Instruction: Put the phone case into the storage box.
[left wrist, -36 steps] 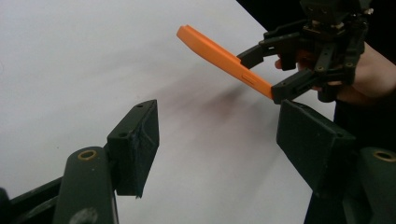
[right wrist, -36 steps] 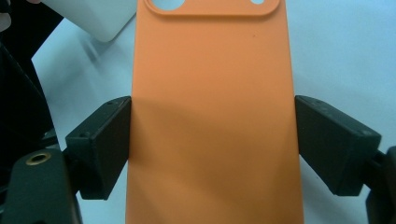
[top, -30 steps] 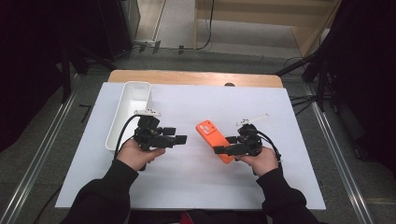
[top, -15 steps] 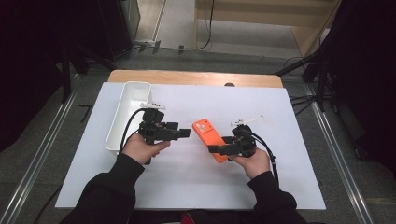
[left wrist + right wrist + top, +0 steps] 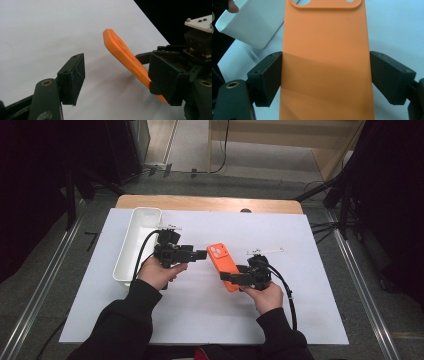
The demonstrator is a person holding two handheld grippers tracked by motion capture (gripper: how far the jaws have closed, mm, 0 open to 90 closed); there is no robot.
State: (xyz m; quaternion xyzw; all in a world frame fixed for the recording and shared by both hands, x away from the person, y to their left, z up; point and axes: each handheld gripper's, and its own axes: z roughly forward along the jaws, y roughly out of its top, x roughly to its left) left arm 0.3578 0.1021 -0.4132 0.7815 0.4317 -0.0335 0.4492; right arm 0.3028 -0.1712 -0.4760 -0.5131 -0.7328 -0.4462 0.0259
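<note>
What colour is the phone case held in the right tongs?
Plain orange. The phone case shows best in the right gripper view, between the right tongs.

You have an orange phone case (image 5: pixel 223 265) near the middle of the white table (image 5: pixel 310 315), camera cutout at its far end. Its back faces up, and it is tilted with the far end raised off the surface. Your right gripper (image 5: pixel 325 82) clamps its long edges at the near end.
</note>
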